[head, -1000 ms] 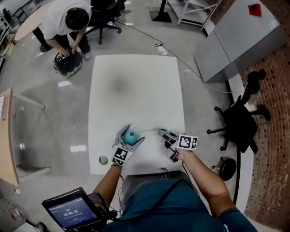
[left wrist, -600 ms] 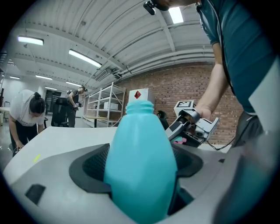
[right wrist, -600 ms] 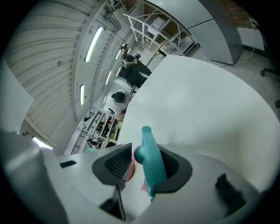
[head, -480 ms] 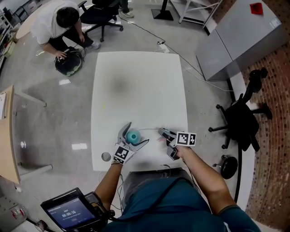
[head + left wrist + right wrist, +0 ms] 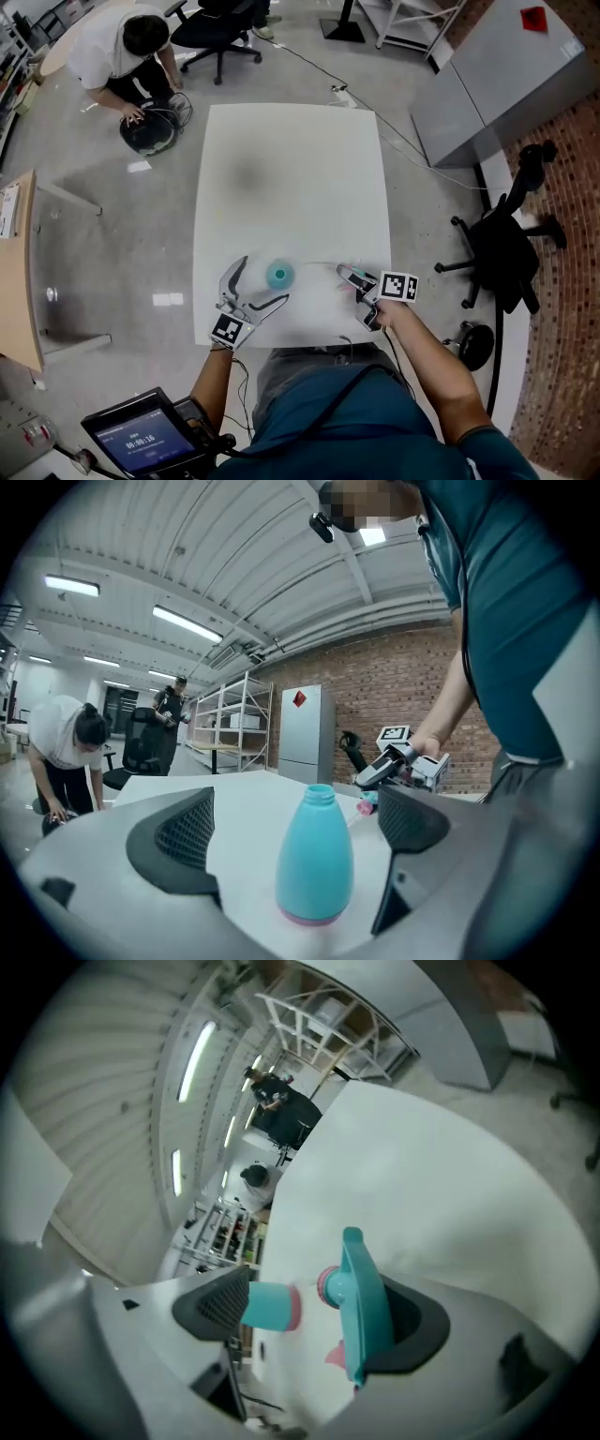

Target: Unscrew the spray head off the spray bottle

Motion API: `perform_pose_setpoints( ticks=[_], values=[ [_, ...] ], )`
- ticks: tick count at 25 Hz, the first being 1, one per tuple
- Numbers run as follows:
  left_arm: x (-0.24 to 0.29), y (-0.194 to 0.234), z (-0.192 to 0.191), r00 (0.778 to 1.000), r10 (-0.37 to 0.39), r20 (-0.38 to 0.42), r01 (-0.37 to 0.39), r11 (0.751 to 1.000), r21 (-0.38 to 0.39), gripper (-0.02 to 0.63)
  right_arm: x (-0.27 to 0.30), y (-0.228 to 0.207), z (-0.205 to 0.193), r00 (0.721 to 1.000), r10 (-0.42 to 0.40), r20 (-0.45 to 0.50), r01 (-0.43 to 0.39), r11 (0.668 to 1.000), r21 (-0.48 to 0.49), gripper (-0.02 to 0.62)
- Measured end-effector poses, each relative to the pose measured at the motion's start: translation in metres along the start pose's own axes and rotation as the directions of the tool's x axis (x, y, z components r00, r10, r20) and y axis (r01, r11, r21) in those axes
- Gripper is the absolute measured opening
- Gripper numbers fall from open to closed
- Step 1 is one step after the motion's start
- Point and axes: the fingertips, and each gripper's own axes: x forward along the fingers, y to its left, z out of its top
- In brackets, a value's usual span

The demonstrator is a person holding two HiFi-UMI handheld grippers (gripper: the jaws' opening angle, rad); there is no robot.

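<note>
Left gripper (image 5: 262,280): gaping wide at the near left, jaws having just been opening, gripping nothing.
Spray bottle (image 5: 278,275): standing upright by the near edge of the table (image 5: 291,169), just beyond those jaws, touching neither pad, neck bare.
Spray head (image 5: 361,1302): already off, lying to the right between the other gripper's jaws.
Right gripper (image 5: 347,275): jaws having just been opening, seemingly not clamping the head.
Step in hand: releasing; probably best spreading fully, then backing straight off without dragging the head.
</note>
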Motion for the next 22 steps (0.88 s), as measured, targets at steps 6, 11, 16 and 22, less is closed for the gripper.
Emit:
perform_pose_setpoints(
  ticks=[6,11,16,22],
  values=[
    [-0.013,0.009,0.025,0.999,0.035,-0.001,-0.035,0.999,0.028,0.528,0.029,-0.004,-0.026,0.991,0.018,-0.131,0.018,0.964,0.267,0.391],
    [-0.018,0.003,0.036,0.999,0.039,0.026,-0.039,0.999,0.028,0.527,0.021,-0.005,-0.012,0.932,-0.325,-0.161,0.202,0.833,-0.516,0.391],
    [-0.013,-0.002,0.034,1.000,0.022,0.004,-0.022,0.999,0.023,0.527,0.027,-0.052,-0.016,0.861,-0.502,-0.075,0.160,0.407,-0.899,0.411],
    [-0.018,-0.005,0.053,0.999,0.022,0.029,-0.022,1.000,0.017,0.526,0.014,-0.038,-0.004,0.899,-0.432,0.066,0.260,0.406,-0.876,0.426]
  ],
)
